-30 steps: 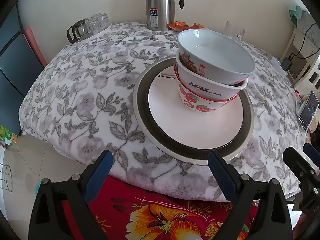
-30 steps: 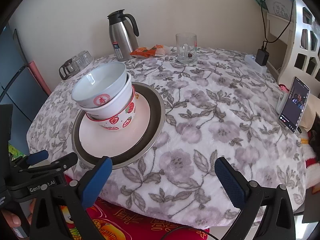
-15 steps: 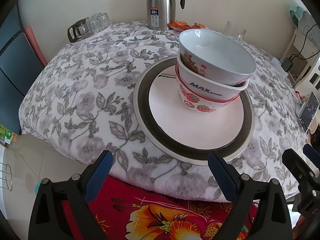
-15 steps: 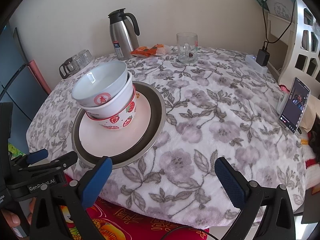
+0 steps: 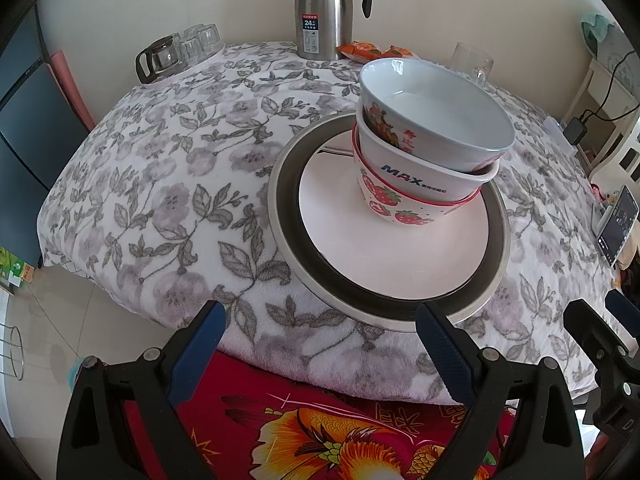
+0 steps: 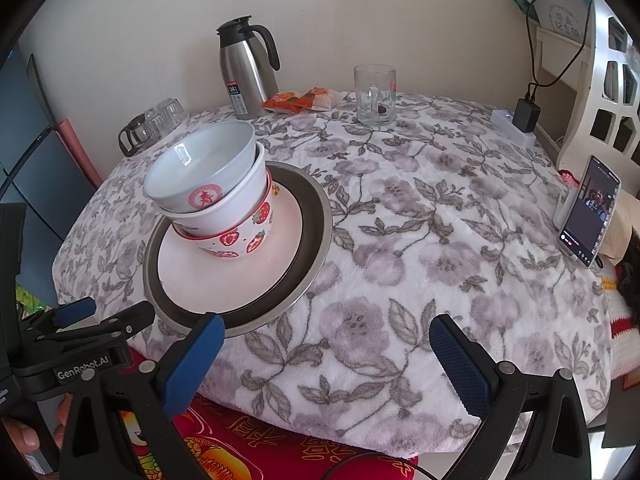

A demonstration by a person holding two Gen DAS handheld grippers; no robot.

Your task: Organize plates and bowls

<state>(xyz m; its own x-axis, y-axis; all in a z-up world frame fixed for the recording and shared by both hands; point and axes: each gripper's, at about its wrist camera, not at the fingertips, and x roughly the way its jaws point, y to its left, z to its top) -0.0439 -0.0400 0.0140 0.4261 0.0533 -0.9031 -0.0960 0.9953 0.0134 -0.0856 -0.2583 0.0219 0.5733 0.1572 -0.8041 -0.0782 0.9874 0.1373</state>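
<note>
Three nested bowls stand on stacked plates on the floral tablecloth. The top bowl (image 5: 436, 116) (image 6: 204, 168) is white with a red emblem, the middle one (image 5: 424, 176) (image 6: 224, 212) is white with MAX lettering, the bottom one (image 5: 396, 208) (image 6: 240, 240) has strawberries. They sit on a pink plate (image 5: 384, 256) (image 6: 224, 280) inside a larger dark-rimmed plate (image 5: 288, 188) (image 6: 316, 208). My left gripper (image 5: 320, 344) is open and empty, just short of the plates' near edge. My right gripper (image 6: 324, 352) is open and empty, to the right of the plates.
A steel thermos (image 5: 324, 12) (image 6: 244, 72), glass cups with a small pot (image 5: 176, 52) (image 6: 152, 124), snack packets (image 6: 300, 100) and a glass mug (image 6: 374, 94) stand at the back. A phone (image 6: 592, 212) leans at the right edge. A red cloth (image 5: 320, 420) lies below.
Both grippers stay open and almost still; the views shift only slightly.
</note>
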